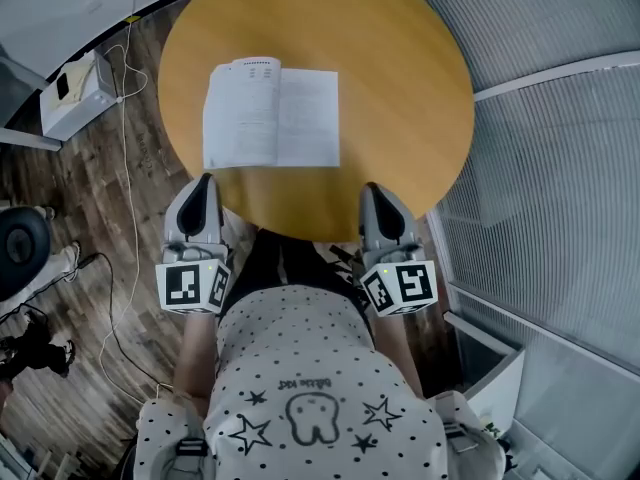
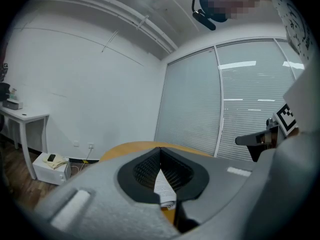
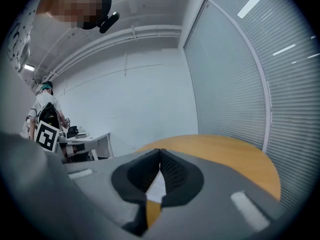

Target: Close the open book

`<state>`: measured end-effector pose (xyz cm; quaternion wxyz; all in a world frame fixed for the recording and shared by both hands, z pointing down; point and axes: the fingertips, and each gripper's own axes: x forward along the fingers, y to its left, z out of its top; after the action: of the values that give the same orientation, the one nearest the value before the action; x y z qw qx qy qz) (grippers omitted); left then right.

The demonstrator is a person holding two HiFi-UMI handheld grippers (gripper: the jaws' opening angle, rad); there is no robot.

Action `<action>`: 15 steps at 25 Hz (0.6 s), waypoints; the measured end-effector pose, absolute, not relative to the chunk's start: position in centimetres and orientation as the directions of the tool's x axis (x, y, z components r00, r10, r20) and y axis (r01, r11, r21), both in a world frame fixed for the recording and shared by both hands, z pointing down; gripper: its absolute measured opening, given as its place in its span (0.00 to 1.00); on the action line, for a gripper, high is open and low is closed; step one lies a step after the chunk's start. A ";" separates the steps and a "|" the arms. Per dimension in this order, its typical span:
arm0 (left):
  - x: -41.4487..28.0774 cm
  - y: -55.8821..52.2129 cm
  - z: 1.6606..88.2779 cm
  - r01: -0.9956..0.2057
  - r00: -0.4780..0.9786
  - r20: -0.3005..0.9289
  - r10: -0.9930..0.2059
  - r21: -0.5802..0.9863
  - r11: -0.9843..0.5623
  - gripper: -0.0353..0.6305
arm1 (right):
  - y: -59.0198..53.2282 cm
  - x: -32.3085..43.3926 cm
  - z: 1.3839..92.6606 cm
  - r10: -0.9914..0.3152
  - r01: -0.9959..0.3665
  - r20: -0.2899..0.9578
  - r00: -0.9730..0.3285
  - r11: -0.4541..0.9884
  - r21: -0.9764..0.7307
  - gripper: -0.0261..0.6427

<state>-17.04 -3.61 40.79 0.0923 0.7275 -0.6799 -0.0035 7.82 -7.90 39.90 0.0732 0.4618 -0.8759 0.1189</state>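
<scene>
An open book (image 1: 271, 115) with white printed pages lies flat on the round wooden table (image 1: 400, 78), left of the table's middle. My left gripper (image 1: 205, 182) sits at the table's near edge, just below the book's lower left corner, its jaws shut and empty. My right gripper (image 1: 368, 190) rests at the near edge to the right of the book, jaws also shut with nothing in them. In the left gripper view the book (image 2: 164, 188) shows through the gap behind the closed jaws (image 2: 160, 151). The right gripper (image 3: 160, 154) view shows the book (image 3: 157, 189) page the same way.
A white box (image 1: 75, 93) with a cable stands on the wooden floor left of the table. Window blinds (image 1: 560, 168) fill the right side. A white desk (image 3: 92, 139) and another person (image 3: 46, 114) stand by the far wall. The holder's spotted shirt (image 1: 310, 388) fills the near foreground.
</scene>
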 end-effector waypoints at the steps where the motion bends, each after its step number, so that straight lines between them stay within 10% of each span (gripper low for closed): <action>1: -16.9 -3.5 40.8 -0.989 0.067 0.121 -0.990 0.138 -0.051 0.07 | -8.0 7.9 39.9 -0.788 -0.822 0.236 -0.569 0.551 -0.142 0.05; 15: -18.4 -4.5 40.2 -0.979 -0.001 0.149 -0.989 0.201 0.031 0.07 | -11.5 7.1 37.5 -0.766 -0.795 0.214 -0.607 0.592 -0.135 0.05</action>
<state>-18.38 -4.45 40.22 0.1246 0.6957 -0.7072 -0.0193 7.05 -11.46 37.48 0.0666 0.4385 -0.8897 0.1085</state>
